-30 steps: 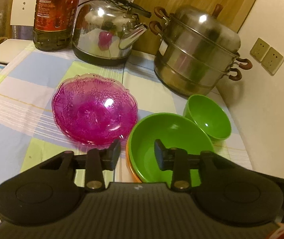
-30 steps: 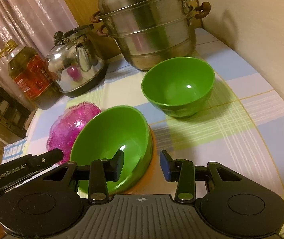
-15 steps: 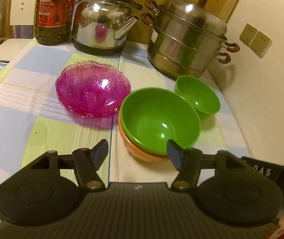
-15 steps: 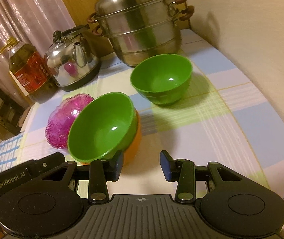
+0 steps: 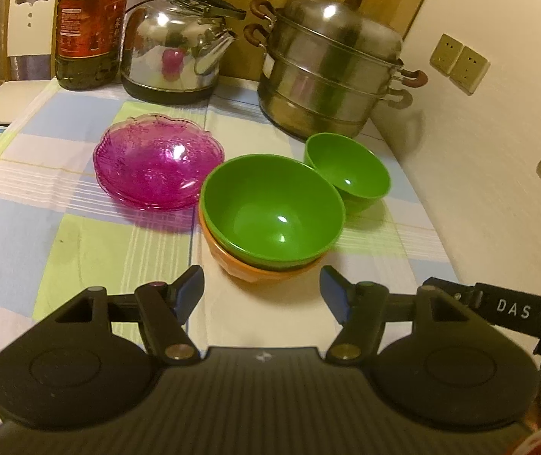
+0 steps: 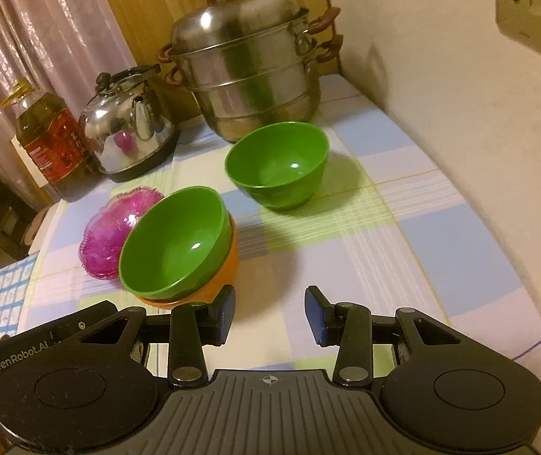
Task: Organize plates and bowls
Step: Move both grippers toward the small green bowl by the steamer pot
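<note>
Both tongs empty above the checked cloth, bowls stacked mid-frame.

Across the top of my left view stand a dark oil bottle (image 5: 90, 26), a shiny steel kettle (image 5: 179, 49) and a tiered steel steamer pot (image 5: 331, 72); nothing blocks the bowls. The large green plastic bowl (image 5: 272, 212) sits nested in an orange bowl (image 5: 255, 271) at centre, pink glass plates (image 5: 156, 167) to its left, a small green bowl (image 5: 348, 170) to its right. My left gripper (image 5: 262, 295) is spread wide, holding nothing; my right gripper (image 6: 269, 314) stands partly apart, empty, beside the stack.
</note>
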The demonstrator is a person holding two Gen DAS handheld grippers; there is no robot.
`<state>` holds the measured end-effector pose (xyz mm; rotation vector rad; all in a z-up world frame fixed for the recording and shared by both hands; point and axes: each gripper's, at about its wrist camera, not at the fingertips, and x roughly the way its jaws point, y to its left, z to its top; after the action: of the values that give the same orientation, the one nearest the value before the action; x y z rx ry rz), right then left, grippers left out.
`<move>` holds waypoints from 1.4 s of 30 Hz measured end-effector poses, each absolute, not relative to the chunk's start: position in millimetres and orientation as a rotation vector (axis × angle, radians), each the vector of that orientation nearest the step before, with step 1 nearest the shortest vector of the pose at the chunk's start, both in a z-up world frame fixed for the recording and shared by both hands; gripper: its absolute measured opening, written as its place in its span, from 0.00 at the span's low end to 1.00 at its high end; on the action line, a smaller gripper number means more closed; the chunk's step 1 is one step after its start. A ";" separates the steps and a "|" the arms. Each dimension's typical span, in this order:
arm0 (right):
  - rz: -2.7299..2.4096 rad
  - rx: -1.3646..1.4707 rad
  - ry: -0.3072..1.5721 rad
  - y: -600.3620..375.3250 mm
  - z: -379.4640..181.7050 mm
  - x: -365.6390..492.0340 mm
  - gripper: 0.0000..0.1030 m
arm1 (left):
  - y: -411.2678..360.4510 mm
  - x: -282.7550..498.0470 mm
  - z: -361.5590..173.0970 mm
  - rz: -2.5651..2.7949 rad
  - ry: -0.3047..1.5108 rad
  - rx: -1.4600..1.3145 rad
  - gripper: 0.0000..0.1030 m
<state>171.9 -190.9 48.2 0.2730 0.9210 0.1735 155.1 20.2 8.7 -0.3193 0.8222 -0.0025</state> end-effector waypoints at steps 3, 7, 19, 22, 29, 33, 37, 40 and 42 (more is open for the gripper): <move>0.160 0.256 0.914 -193.8 53.0 167.2 0.40 | 16.0 151.6 13.7 -0.017 0.806 -0.316 0.62; 0.152 0.245 0.907 -197.6 57.4 160.0 0.40 | 8.0 147.9 20.6 -0.043 0.790 -0.300 0.62; 0.115 0.253 0.884 -214.0 71.5 138.7 0.40 | -13.2 139.5 36.1 -0.117 0.780 -0.259 0.62; 0.109 0.264 0.883 -216.8 70.7 139.3 0.40 | -14.3 140.2 38.4 -0.127 0.774 -0.255 0.62; 0.103 0.281 0.890 -221.2 65.4 147.2 0.40 | -16.0 151.8 39.0 -0.155 0.776 -0.259 0.62; 0.097 0.292 0.901 -227.8 60.9 154.2 0.40 | -20.0 161.1 39.5 -0.170 0.777 -0.256 0.62; 0.090 0.306 0.905 -234.2 57.5 161.7 0.40 | -24.1 170.6 37.2 -0.186 0.787 -0.249 0.62; 0.090 0.322 0.906 -237.7 55.7 167.2 0.40 | -25.8 176.9 35.1 -0.193 0.797 -0.248 0.62; 0.092 0.331 0.905 -239.5 55.0 172.0 0.40 | -26.3 182.3 34.4 -0.195 0.801 -0.240 0.62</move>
<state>172.0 -239.5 55.0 0.3310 0.9046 0.0921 182.3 -26.3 34.4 -0.2397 0.8014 -0.1954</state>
